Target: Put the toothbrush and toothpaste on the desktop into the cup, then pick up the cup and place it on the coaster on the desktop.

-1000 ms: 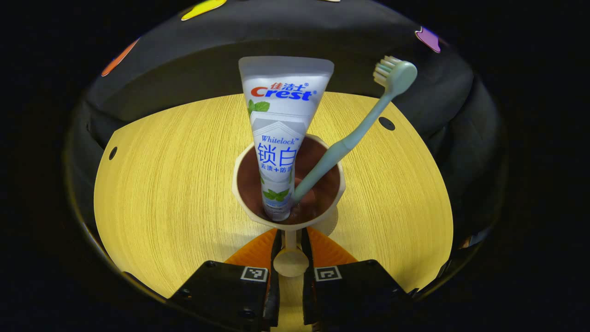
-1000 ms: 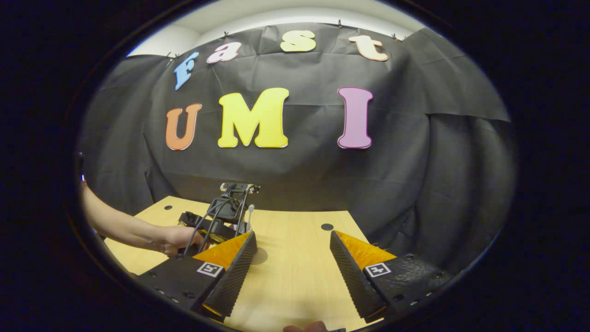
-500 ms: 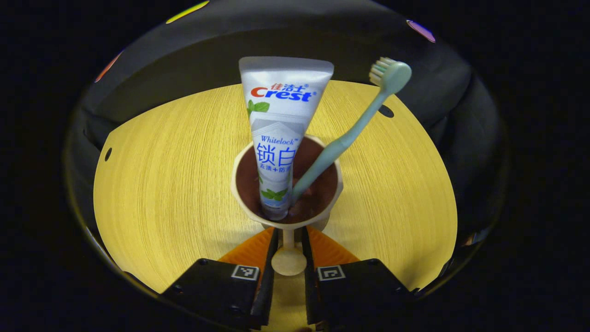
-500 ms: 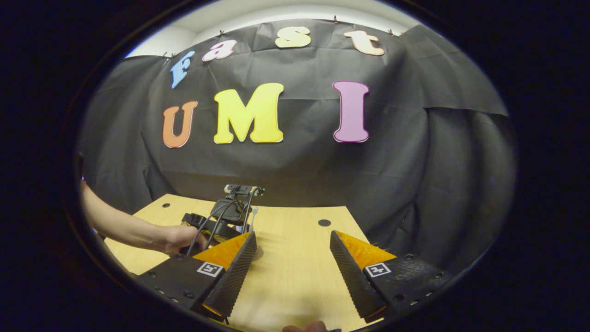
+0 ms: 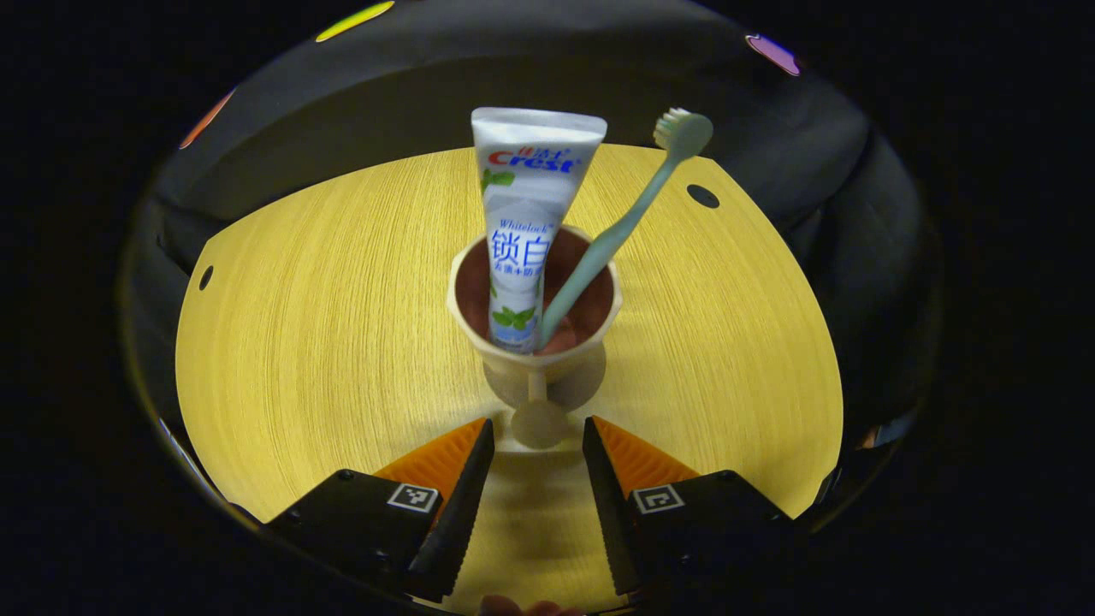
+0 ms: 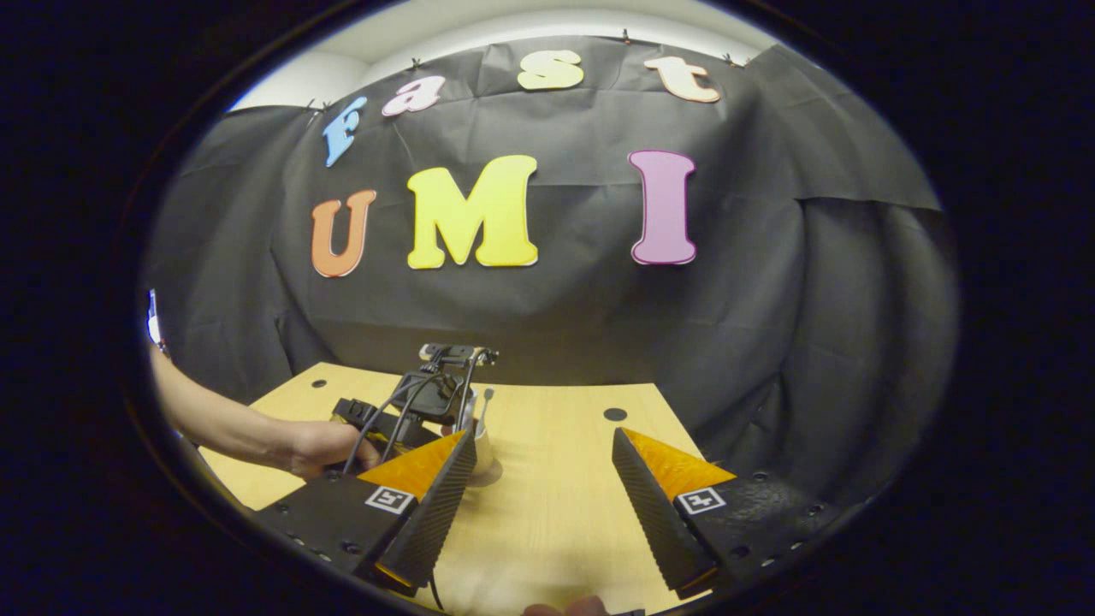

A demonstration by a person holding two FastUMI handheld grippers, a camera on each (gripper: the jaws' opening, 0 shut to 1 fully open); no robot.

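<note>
- Desk (image 5: 325, 325): pale wood, with small round holes near its corners; the near edge is cut off behind the fingers in both views.
- Left gripper (image 5: 532, 479): released, its fingers spread to either side of the cup's handle knob and clear of it. In the right gripper view it (image 6: 402, 419) sits farther off at the left, held by a hand (image 6: 316, 445), partly screened by cables and by that view's own left finger.
- Right gripper (image 6: 543, 496): jaws wide apart with nothing between them, over bare desk, well apart from the cup.
- Cup (image 5: 532, 342): cream outside, brown inside, standing upright at mid-desk. In the right gripper view only a sliver of it (image 6: 483, 449) clears the finger.
- Coaster (image 5: 590, 385): a round disc edge peeks out under the cup; most of it is hidden, and its outline is hard to separate from the cup's shadow.
- Toothpaste (image 5: 526, 222): in the cup, crimped end up, cap end hidden at the bottom.
- Toothbrush (image 5: 616, 235): in the cup, leaning right, bristle head up; its lower end is hidden inside.
</note>
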